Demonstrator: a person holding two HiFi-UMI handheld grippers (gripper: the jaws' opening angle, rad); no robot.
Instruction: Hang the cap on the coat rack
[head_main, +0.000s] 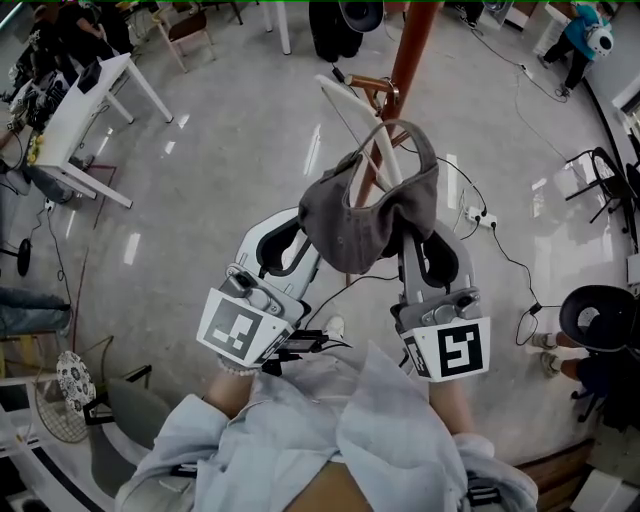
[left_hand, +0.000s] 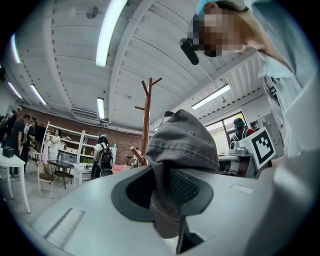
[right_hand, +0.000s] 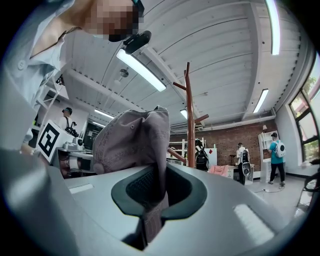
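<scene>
Between both grippers, the grey cap (head_main: 365, 215) hangs stretched side to side, strap loop arched toward the coat rack (head_main: 410, 55) just ahead. Left gripper (head_main: 303, 238) and right gripper (head_main: 412, 245): jaws clamped on cap fabric. A pale peg (head_main: 340, 98) crosses at the loop.

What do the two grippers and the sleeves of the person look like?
The left gripper and the right gripper are light grey, with rounded jaws lined in black. Each carries a white cube with a black square marker. The sleeves are pale blue-grey.
</scene>
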